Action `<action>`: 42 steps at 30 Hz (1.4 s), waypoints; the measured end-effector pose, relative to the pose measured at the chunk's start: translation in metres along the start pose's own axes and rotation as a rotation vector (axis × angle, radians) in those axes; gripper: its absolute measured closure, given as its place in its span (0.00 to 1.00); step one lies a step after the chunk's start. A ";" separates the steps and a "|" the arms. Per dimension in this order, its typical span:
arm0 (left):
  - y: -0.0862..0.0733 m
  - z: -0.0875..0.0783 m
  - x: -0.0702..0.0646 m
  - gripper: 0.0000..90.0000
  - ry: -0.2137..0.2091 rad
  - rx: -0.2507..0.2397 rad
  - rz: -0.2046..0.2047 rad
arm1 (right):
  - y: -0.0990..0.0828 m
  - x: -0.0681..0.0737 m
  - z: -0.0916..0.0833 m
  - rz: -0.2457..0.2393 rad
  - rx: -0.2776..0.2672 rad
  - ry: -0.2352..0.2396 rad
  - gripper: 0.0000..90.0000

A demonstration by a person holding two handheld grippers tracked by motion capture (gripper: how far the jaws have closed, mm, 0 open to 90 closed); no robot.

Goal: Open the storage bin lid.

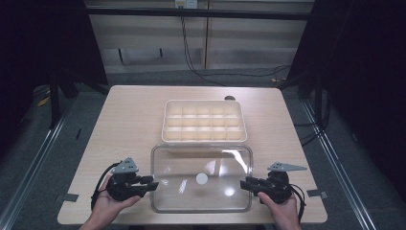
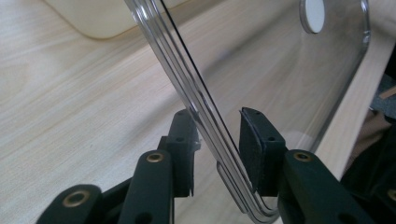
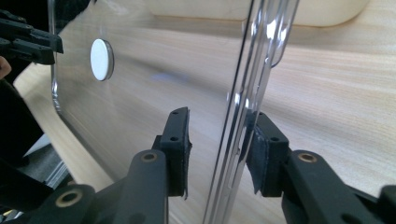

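A clear plastic lid (image 1: 182,167) with a white disc (image 1: 201,178) in its middle lies flat on the table, near the front edge. My left gripper (image 1: 152,183) is at its left edge and my right gripper (image 1: 243,184) at its right edge. In the left gripper view the lid's ribbed rim (image 2: 205,121) runs between the jaws of the left gripper (image 2: 217,135), with a gap to the pads. In the right gripper view the rim (image 3: 238,130) stands between the jaws of the right gripper (image 3: 219,135), close to one pad and clear of the other. Both grippers are open.
A cream tray (image 1: 204,102) divided into several empty compartments sits just behind the lid, mid-table. The wooden table (image 1: 134,124) has bare room to the left, right and back. Cables trail from both grippers. Dark floor and rails surround the table.
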State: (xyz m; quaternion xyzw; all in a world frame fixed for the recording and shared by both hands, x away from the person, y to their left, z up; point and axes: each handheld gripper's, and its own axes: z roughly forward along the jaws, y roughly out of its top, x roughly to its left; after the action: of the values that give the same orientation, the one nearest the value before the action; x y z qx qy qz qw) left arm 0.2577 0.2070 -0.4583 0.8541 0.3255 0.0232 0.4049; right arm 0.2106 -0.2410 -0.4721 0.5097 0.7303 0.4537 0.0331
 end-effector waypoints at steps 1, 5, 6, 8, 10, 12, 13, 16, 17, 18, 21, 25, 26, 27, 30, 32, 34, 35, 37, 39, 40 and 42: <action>0.000 0.002 0.001 0.73 0.002 0.003 -0.009 | 0.000 -0.001 0.002 0.003 0.008 -0.007 0.69; 0.001 0.004 0.003 0.72 0.009 0.013 -0.004 | 0.000 -0.004 0.005 0.012 0.025 -0.014 0.67; 0.001 0.004 0.003 0.72 0.005 0.014 -0.005 | 0.000 -0.004 0.006 0.019 0.030 -0.015 0.66; 0.001 0.005 0.003 0.72 0.009 0.018 -0.003 | 0.001 -0.005 0.007 0.019 0.038 -0.015 0.65; -0.001 0.006 -0.001 0.70 0.021 0.019 0.027 | 0.002 -0.005 0.009 0.018 0.053 -0.022 0.64; -0.001 0.007 -0.002 0.68 0.015 0.025 0.036 | 0.003 -0.005 0.009 0.011 0.058 -0.034 0.63; -0.001 0.008 -0.002 0.68 0.016 0.028 0.034 | 0.003 -0.005 0.009 0.015 0.057 -0.035 0.63; 0.000 0.011 0.002 0.68 0.006 0.038 0.016 | 0.001 -0.009 0.012 0.021 0.056 -0.032 0.61; 0.001 0.012 0.003 0.68 0.012 0.043 0.012 | 0.001 -0.009 0.013 0.028 0.056 -0.030 0.61; 0.002 0.015 0.006 0.67 0.001 0.055 0.001 | 0.002 -0.011 0.015 0.029 0.063 -0.036 0.60; 0.003 0.017 0.009 0.67 -0.002 0.057 -0.002 | 0.003 -0.011 0.018 0.033 0.078 -0.049 0.58; 0.000 0.019 0.012 0.66 -0.011 0.057 -0.012 | 0.006 -0.011 0.021 0.029 0.108 -0.068 0.57; 0.000 0.019 0.013 0.66 -0.010 0.059 -0.013 | 0.005 -0.012 0.022 0.030 0.104 -0.068 0.57; 0.000 0.019 0.013 0.66 -0.011 0.059 -0.012 | 0.004 -0.012 0.023 0.036 0.097 -0.063 0.57; -0.001 0.020 0.013 0.65 -0.008 0.059 -0.013 | 0.003 -0.013 0.023 0.038 0.096 -0.065 0.57; -0.001 0.020 0.013 0.65 -0.004 0.057 -0.011 | 0.003 -0.013 0.023 0.038 0.093 -0.066 0.57; -0.002 0.022 0.013 0.65 0.000 0.055 -0.020 | 0.003 -0.014 0.024 0.040 0.093 -0.062 0.57; -0.003 0.022 0.014 0.64 -0.008 0.061 -0.023 | 0.002 -0.014 0.024 0.043 0.094 -0.063 0.56; -0.003 0.024 0.014 0.63 -0.002 0.061 -0.032 | 0.002 -0.015 0.026 0.044 0.098 -0.067 0.56; -0.003 0.024 0.014 0.63 -0.006 0.062 -0.037 | 0.001 -0.015 0.026 0.049 0.101 -0.069 0.55; -0.003 0.025 0.014 0.63 -0.003 0.063 -0.039 | 0.001 -0.016 0.027 0.052 0.103 -0.070 0.55; -0.004 0.026 0.015 0.62 -0.009 0.066 -0.048 | 0.001 -0.016 0.028 0.046 0.106 -0.076 0.54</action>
State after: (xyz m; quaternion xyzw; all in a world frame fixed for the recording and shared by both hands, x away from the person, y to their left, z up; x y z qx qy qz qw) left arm 0.2755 0.2000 -0.4821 0.8591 0.3445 -0.0009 0.3785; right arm 0.2335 -0.2357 -0.4950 0.5442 0.7396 0.3953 0.0231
